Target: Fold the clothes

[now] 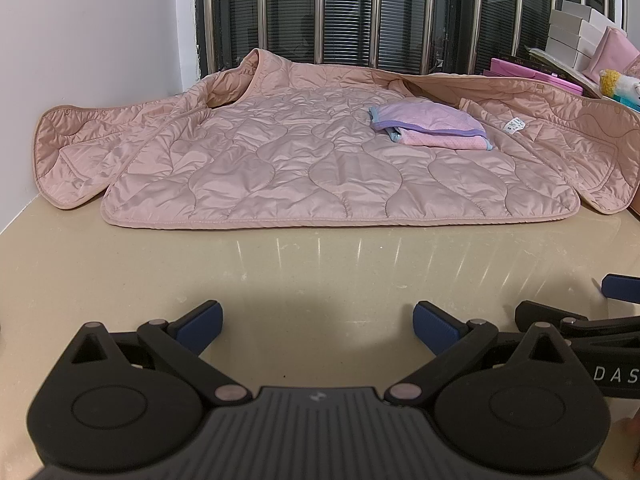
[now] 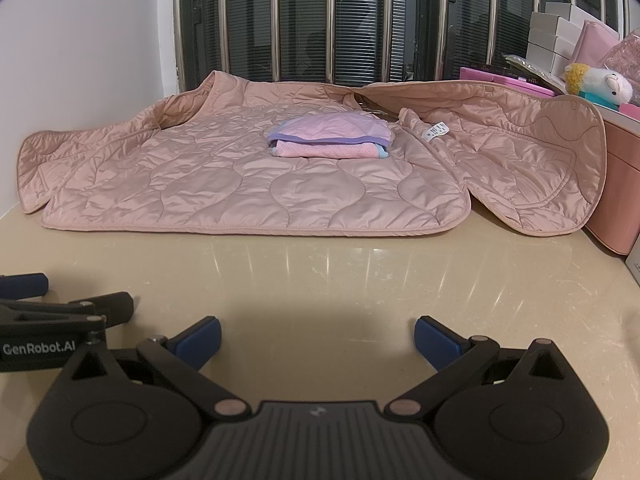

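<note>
Both my claws sit low in frame over the beige desk (image 1: pixel 160 272), left claw (image 1: pixel 318 326) and right claw (image 2: pixel 318 334) spread wide, holding nothing. The pink quilted jacket (image 1: pixel 280 160) lies flat mid-frame, with a small folded purple-pink garment (image 1: pixel 430 126) on top, right of center.

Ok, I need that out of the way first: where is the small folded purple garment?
The folded purple garment lies on the spread pink quilted jacket, right of centre in both views.
</note>
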A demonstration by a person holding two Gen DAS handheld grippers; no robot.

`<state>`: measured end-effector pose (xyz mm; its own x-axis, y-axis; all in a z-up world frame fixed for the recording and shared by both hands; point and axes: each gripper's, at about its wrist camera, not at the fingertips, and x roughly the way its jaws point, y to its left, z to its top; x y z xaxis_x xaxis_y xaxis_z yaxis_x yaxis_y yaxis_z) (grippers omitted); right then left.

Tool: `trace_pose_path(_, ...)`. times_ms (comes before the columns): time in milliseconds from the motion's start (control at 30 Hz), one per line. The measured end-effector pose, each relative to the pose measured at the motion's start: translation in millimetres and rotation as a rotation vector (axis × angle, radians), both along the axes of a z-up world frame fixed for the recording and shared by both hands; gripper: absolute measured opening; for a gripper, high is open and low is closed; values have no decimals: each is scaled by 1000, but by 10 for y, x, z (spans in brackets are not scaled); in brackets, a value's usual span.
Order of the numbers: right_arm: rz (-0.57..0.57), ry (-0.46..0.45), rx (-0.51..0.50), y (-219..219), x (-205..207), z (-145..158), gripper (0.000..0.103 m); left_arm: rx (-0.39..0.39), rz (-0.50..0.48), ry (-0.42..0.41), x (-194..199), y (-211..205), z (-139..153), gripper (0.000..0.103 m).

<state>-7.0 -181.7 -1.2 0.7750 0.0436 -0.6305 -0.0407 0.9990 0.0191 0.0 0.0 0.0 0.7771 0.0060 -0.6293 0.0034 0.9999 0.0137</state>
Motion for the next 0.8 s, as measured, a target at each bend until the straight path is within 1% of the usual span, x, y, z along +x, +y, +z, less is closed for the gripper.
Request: trace_pose_path(800,-5,-4,-5,8,-5,0,103,0,-1,0,1,-1,0,102)
